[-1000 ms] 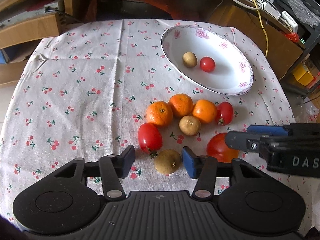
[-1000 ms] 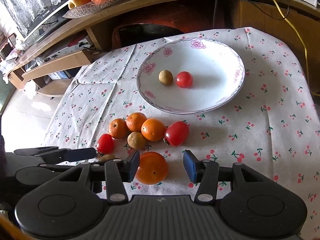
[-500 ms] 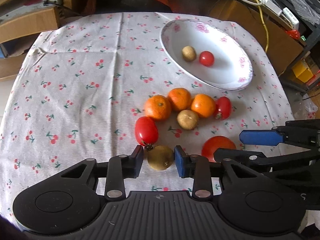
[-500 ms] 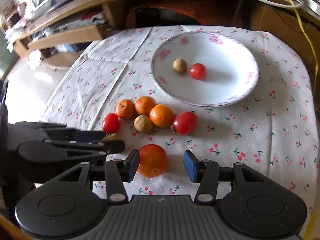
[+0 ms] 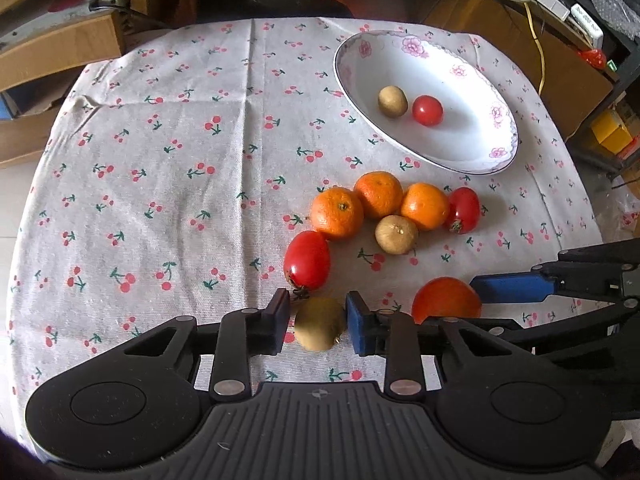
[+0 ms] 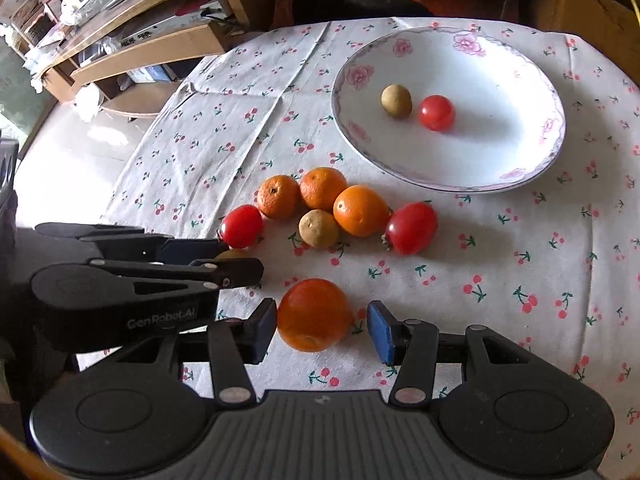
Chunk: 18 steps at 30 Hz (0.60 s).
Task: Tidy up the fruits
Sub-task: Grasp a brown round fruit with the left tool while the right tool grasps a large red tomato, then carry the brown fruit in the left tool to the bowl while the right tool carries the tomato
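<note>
Two-handed picking, by the look of it: reaching down steeply with each gripper over its own fruit, likely so both can go to the plate [image 5: 498, 154] together, beside the plated brown fruit [image 5: 393, 101] and plated tomato [image 5: 427, 110]. With the left gripper [image 5: 318, 312], just been closing the jaws, now narrow and pinching the small brown fruit [image 5: 319, 326] on the desk [image 5: 160, 160], just beside a near tomato [image 5: 307, 260]. With the right gripper [image 6: 322, 320], straddling the lone orange [image 6: 314, 314] half-wide: touching on its left side, apart on the right, so not gripped yet. Leaving the cluster of oranges [image 5: 378, 194], between grippers and plate, for later.
</note>
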Each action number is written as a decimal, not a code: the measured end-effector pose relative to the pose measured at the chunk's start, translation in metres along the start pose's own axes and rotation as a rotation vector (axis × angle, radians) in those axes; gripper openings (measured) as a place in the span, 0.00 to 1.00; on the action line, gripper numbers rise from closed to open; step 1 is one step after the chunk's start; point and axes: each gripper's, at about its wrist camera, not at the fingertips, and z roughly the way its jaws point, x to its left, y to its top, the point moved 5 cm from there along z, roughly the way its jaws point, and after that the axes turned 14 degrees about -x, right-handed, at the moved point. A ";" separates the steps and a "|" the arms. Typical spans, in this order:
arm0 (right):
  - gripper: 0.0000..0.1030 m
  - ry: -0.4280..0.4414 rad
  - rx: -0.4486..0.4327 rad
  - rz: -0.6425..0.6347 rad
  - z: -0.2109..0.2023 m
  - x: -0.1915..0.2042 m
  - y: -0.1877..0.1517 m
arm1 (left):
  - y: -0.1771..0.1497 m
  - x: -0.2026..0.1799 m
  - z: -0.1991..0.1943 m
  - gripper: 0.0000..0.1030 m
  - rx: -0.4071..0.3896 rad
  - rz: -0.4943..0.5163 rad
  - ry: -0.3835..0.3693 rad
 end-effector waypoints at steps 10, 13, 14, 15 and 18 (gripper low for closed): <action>0.37 0.031 0.068 -0.008 0.009 0.005 0.001 | 0.000 -0.002 0.002 0.37 0.035 0.050 -0.015; 0.37 0.021 0.044 0.003 0.010 0.007 0.000 | -0.001 0.001 0.000 0.41 0.045 0.036 -0.028; 0.37 0.019 0.035 0.006 0.010 0.007 0.000 | -0.002 0.002 -0.001 0.43 0.047 0.034 -0.032; 0.37 0.017 0.028 0.005 0.010 0.008 -0.001 | -0.002 0.003 -0.002 0.43 0.048 0.034 -0.034; 0.37 -0.010 0.020 -0.029 0.006 0.010 -0.005 | -0.003 0.000 -0.002 0.43 0.044 0.062 -0.024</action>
